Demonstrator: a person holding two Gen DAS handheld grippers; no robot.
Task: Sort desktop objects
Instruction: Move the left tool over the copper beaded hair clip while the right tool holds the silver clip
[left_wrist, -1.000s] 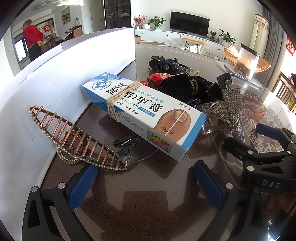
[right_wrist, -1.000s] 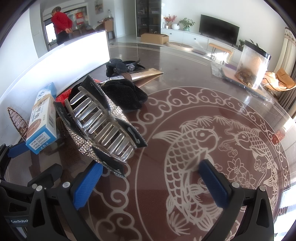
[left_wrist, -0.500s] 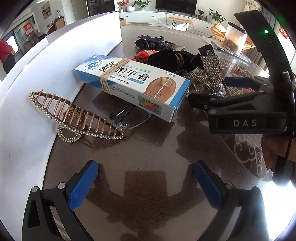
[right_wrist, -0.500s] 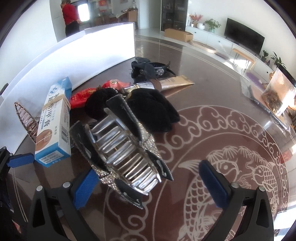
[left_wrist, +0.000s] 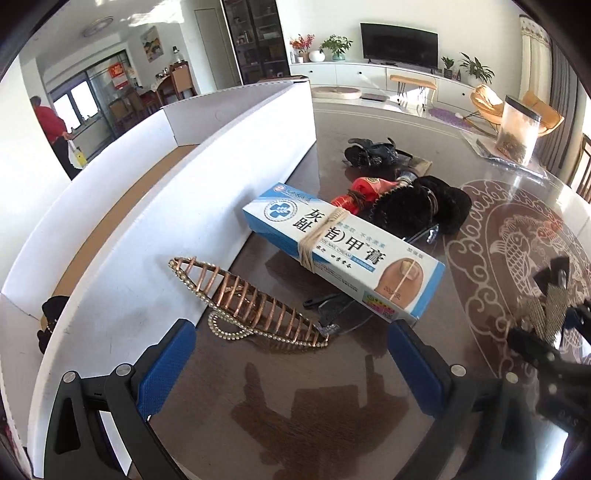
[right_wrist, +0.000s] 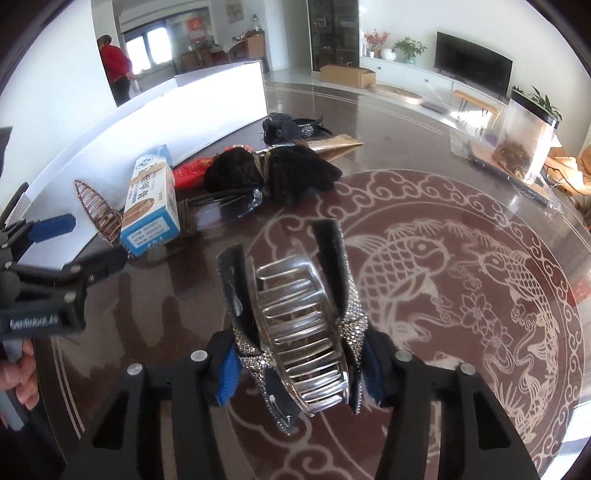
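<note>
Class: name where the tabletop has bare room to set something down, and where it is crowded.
Bare: the koi-patterned tabletop right of the rhinestone claw clip, and the strip nearest the left gripper. Crowded: beside the white box wall, around the blue-and-white cream carton and copper comb clip.

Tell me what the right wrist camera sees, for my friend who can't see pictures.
The right gripper is shut on a sparkly rhinestone hair claw clip above a dark table with a white fish pattern. Behind it lie a blue-and-white nail cream box and black hair accessories.
</note>
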